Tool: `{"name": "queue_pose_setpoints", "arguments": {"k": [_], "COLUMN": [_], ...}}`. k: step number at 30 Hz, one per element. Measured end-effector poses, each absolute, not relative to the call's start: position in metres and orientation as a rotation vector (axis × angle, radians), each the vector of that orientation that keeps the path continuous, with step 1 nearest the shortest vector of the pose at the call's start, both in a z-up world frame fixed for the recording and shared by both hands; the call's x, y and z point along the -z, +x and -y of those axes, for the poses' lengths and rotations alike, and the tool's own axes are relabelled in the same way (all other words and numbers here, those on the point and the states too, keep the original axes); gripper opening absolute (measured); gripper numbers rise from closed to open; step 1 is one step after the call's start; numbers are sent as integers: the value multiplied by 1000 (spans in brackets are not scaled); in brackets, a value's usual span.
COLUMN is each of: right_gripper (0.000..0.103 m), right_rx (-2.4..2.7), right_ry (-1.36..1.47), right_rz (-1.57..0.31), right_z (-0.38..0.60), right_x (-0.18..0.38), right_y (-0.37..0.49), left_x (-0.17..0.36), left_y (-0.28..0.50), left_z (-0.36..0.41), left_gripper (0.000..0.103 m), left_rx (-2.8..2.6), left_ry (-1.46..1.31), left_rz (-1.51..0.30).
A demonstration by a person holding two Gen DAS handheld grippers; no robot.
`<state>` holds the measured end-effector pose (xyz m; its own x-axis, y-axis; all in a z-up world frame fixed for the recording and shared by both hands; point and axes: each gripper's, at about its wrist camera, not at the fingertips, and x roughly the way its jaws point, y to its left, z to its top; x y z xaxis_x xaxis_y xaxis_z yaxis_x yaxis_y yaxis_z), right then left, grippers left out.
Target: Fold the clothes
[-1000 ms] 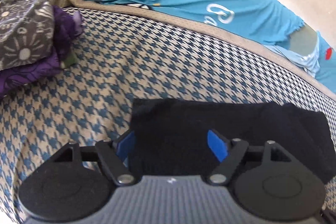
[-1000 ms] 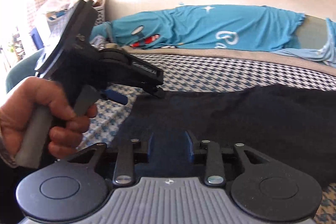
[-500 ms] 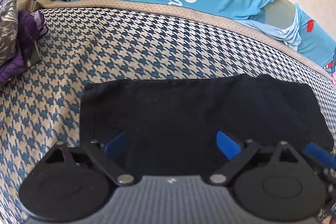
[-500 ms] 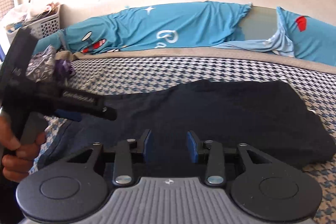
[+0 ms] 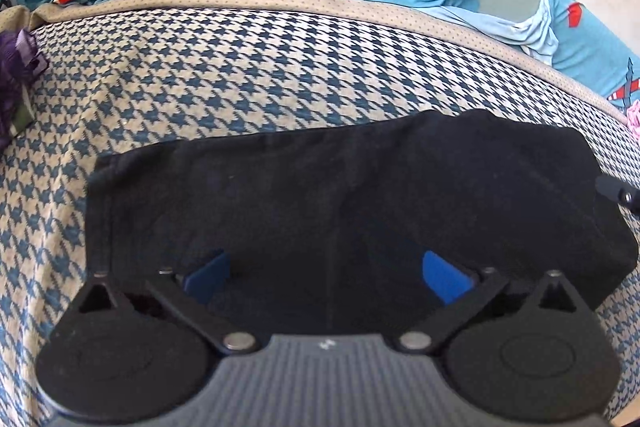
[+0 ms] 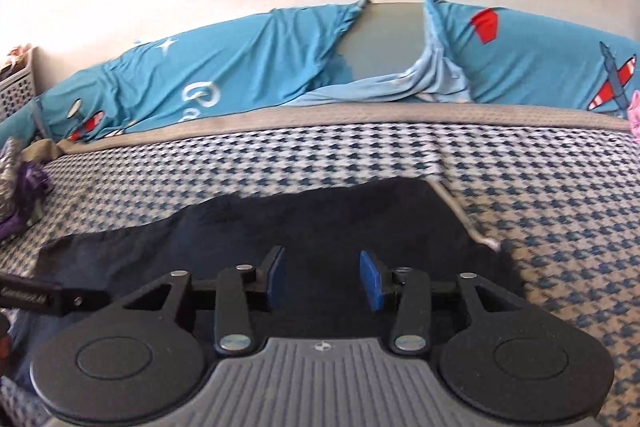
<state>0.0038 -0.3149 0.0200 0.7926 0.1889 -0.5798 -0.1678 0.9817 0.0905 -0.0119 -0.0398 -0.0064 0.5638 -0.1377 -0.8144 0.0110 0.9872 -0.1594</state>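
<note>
Between the left gripper's [image 5: 326, 277] blue pads, spread wide and opening further, lies only flat black cloth [image 5: 360, 195]; nothing is pinched. The right gripper [image 6: 324, 277] is opening too, empty, over the same garment, which lies folded lengthwise on the houndstooth bed [image 5: 200, 75]. The risk I see is a pad closing on one layer only, dragging the fold askew.

A checked bed cover [image 5: 240, 75] spreads wide; blue pillows [image 6: 224, 75] lie at twelve o'clock, a white basket [image 6: 16, 87] at nine.
</note>
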Motion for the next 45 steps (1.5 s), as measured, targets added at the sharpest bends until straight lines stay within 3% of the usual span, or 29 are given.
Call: {"name": "queue_pose_setpoints", "arguments": {"k": [13, 23, 25, 27, 29, 32, 37, 42, 44, 45], "right_gripper": [55, 56, 51, 40, 22, 13, 8, 10, 29, 32], "right_rx": [-71, -101, -107, -108, -102, -91, -60, -28, 13, 28], "right_ry": [55, 52, 54, 42, 47, 60, 59, 44, 87, 113], "right_rz": [-619, -702, -705, -698, -688, -669, -626, -637, -652, -653], "right_z": [368, 377, 376, 373, 374, 374, 369, 368, 374, 379], "right_x": [-13, 14, 15, 16, 15, 13, 11, 19, 15, 13], "right_y": [59, 91, 93, 93, 94, 95, 99, 107, 108, 106], "left_x": [11, 14, 15, 16, 17, 18, 19, 18, 18, 18], "left_y": [-8, -9, -9, -11, -13, -15, -19, -23, -24, -25], "left_z": [56, 63, 66, 69, 72, 77, 77, 76, 75, 75], "left_gripper": [103, 103, 103, 103, 103, 103, 103, 103, 103, 103], "left_rx": [120, 141, 143, 146, 153, 162, 167, 179, 181, 179], "left_ry": [-90, -32, -11, 10, 30, 67, 80, 94, 99, 97], "left_rz": [-959, -959, -957, -955, -954, -953, -950, -971, -976, -977]}}
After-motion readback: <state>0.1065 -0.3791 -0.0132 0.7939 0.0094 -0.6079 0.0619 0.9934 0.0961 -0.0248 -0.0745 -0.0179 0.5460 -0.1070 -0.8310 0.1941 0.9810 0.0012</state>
